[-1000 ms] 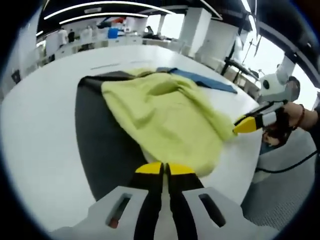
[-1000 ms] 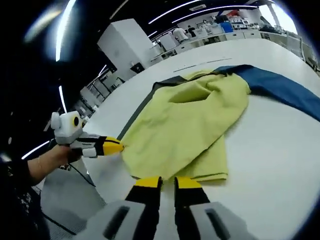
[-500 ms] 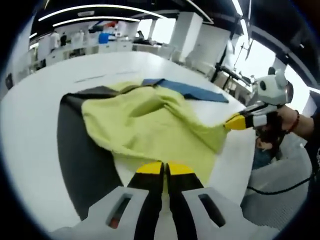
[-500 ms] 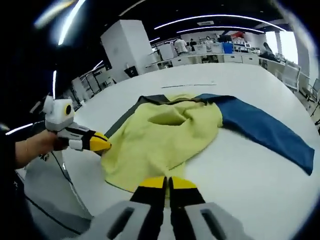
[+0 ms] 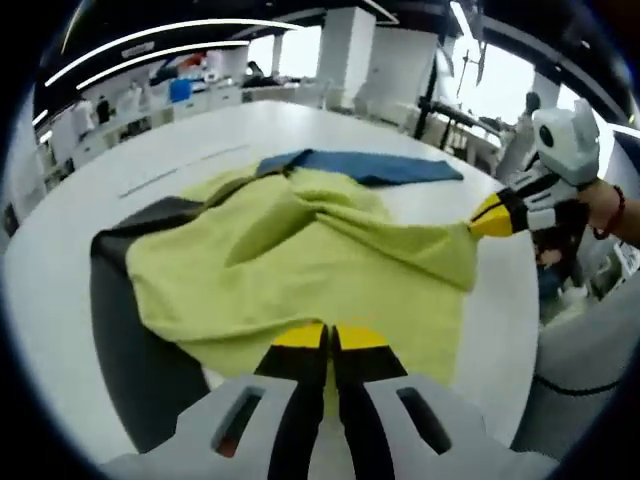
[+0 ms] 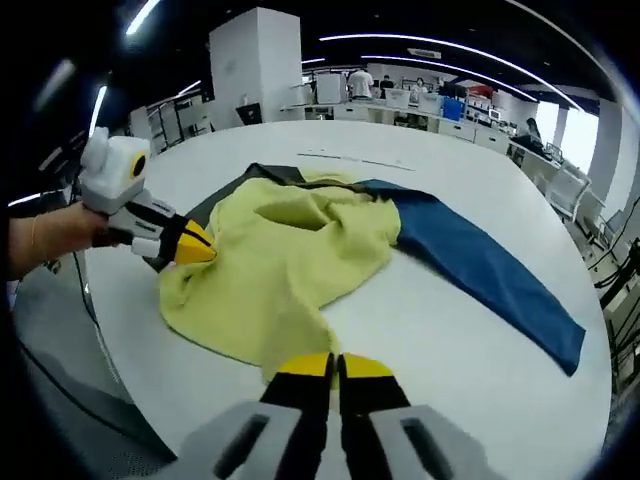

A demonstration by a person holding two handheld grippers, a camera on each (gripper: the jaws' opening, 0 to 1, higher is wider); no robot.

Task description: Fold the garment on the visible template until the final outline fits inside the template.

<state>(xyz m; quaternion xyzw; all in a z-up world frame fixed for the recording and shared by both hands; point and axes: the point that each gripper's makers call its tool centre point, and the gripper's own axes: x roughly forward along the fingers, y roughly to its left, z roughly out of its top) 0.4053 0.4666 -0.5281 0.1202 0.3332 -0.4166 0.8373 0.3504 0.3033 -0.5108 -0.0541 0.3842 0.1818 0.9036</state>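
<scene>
- Two claws at work on one yellow-green garment (image 5: 300,260), each pinching an edge of it.
- Left claw (image 5: 328,338): in the left gripper view its yellow-tipped jaws rise from 6 o'clock, pressed together with the garment's near hem caught between the tips.
- Right claw (image 6: 335,367): in the right gripper view its jaws also rise from 6 o'clock, tips together, clamped on the near edge of the cloth.
- Garment: crumpled and bunched, with loose ridges running across its middle; it lies on a white round worktop (image 5: 70,220), just beyond both sets of jaws.
- Black template (image 5: 130,330): a dark flat sheet under the garment, showing at 8 to 9 o'clock in the left gripper view; the cloth spills past its right side onto bare worktop.
- Right gripper view: the template shows as a dark strip at the garment's far-left edge, about 11 o'clock.
- Left gripper view, 3 o'clock: the right claw comes in from the side, held by a person's hand (image 5: 600,205), its yellow tip touching the garment's corner.
- Right gripper view, 9 o'clock: the left claw comes in likewise, tip at the cloth's left edge.
- Blue cloth (image 6: 480,265): a long strip lying flat beyond the garment, one end tucked under it, the other running off toward 4 o'clock in the right gripper view.
- Far: desks, white pillars and ceiling light strips.
</scene>
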